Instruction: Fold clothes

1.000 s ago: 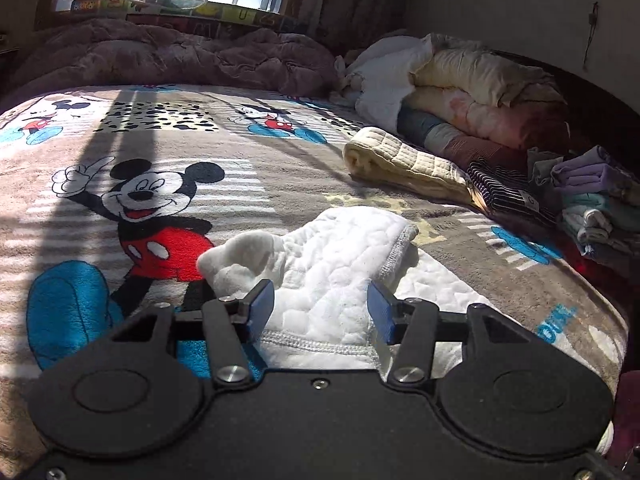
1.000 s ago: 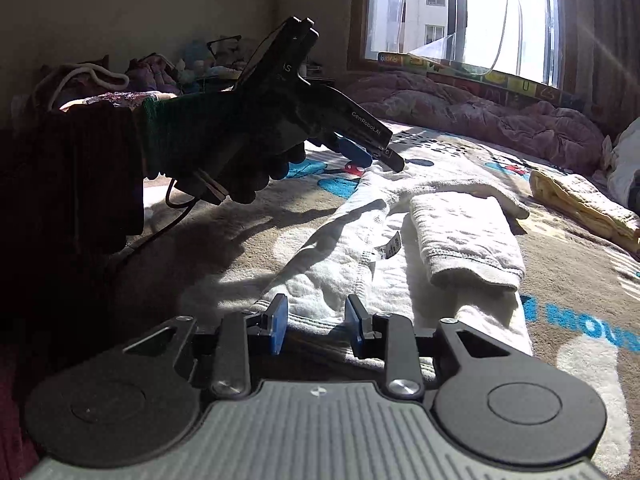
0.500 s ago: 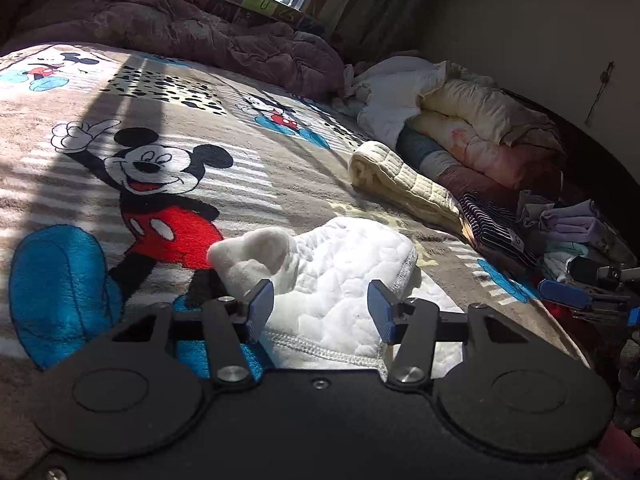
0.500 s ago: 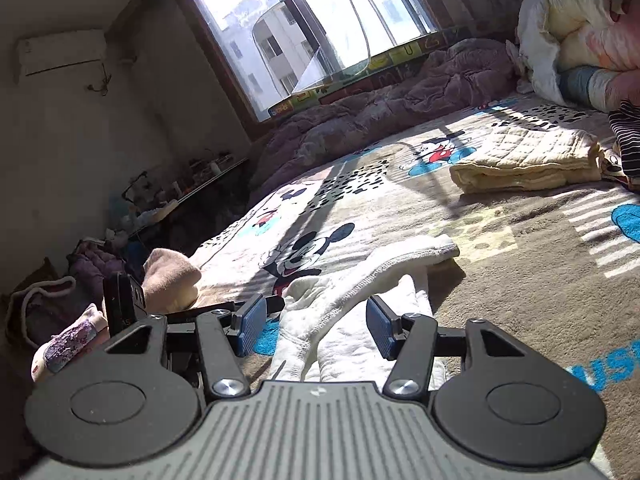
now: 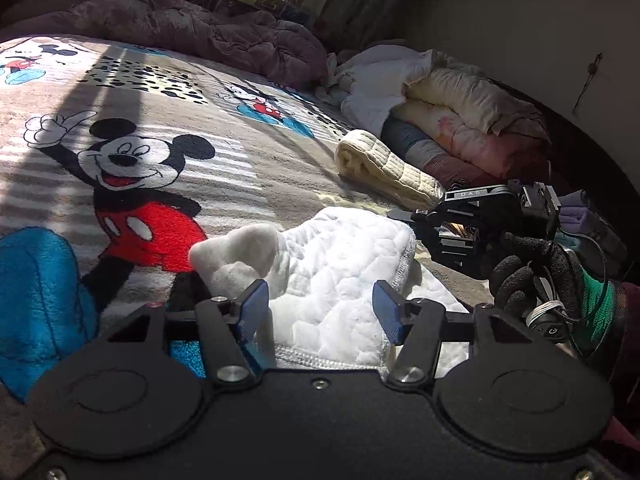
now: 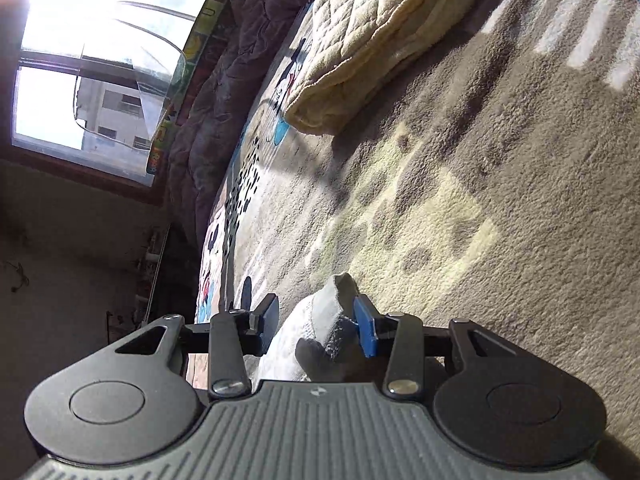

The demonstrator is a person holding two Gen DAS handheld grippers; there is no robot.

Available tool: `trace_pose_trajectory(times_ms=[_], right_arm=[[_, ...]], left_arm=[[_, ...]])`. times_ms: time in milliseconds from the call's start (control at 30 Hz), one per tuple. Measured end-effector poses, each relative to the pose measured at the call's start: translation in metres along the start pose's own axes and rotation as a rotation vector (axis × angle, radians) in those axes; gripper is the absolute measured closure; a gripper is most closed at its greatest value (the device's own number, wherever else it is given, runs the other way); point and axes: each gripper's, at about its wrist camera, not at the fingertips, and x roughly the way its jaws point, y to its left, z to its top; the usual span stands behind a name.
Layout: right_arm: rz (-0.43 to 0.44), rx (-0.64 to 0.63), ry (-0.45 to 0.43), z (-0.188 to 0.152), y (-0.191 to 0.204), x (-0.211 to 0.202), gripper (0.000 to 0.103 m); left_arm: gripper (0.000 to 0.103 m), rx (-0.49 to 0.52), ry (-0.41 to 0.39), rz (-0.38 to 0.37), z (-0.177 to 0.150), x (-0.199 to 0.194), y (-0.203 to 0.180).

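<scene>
A white quilted garment [image 5: 340, 256] lies partly folded on the Mickey Mouse blanket [image 5: 132, 184]. My left gripper [image 5: 320, 312] sits low at its near hem. Its jaws are opening, with the fabric lying between the blue pads and not pinched. My right gripper [image 5: 400, 215], held by a gloved hand [image 5: 536, 268], reaches the garment's far right edge, rolled onto its side. In the right wrist view the right gripper [image 6: 316, 320] is closing around a raised corner of the garment [image 6: 288, 344]. One pad touches the cloth and a gap remains at the other.
A folded cream quilted blanket [image 5: 384, 168] lies just beyond the garment, also seen in the right wrist view [image 6: 380, 40]. Rolled bedding [image 5: 460, 120] and folded clothes [image 5: 580, 216] line the right side. A purple duvet [image 5: 180, 20] runs under the window.
The right gripper swept across to the garment's far edge, rolled onto its side, and its jaws narrowed around a corner. It came into the left wrist view. The left gripper's jaws widened slightly.
</scene>
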Motion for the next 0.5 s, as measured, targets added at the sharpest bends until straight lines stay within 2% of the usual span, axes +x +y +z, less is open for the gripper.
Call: trace_pose_trajectory(times_ms=[33,100,200,367,500], right_arm=[[0.012,-0.018,-0.001,0.000,0.004,-0.001,0.095],[0.037,-0.054,-0.002,-0.001,0.013,-0.002,0.096],[0.137,-0.060,-0.071,-0.010,0.032,-0.045,0.096],[0.080,-0.124,-0.117,-0.024,0.037,-0.087,0.096],[0.014,-0.115,-0.103,-0.024,0.022,-0.085,0.096]], left_arm=[[0.046,-0.005,-0.006,-0.002,0.000,0.000,0.001],[0.046,-0.019,-0.025,-0.004,0.003,-0.002,0.003],[0.046,-0.035,-0.049,-0.014,0.006,-0.001,0.003],[0.046,-0.018,-0.053,-0.013,0.009,0.008,-0.004],[0.046,-0.043,-0.064,0.010,0.014,0.014,0.000]])
